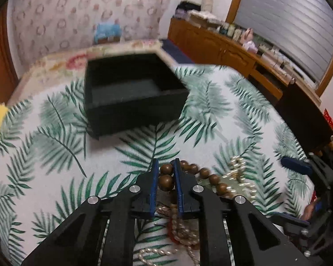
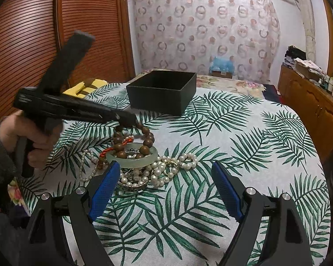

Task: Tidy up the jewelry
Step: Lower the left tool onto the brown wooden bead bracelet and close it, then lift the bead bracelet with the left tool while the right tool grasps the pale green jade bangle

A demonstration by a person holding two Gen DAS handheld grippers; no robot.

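Note:
My left gripper is shut on a brown wooden bead bracelet, lifting one end off the jewelry pile; it also shows in the right wrist view with the bracelet hanging from it. The pile holds a pale jade bangle, white pearl strands and an orange cord. An open black box stands beyond on the leaf-print cloth, also in the right wrist view. My right gripper is open, low, just in front of the pile.
A yellow foam piece lies at the table's far left. A wooden cabinet with bottles runs along the right wall. A louvred wooden door stands left. The table cloth stretches right of the pile.

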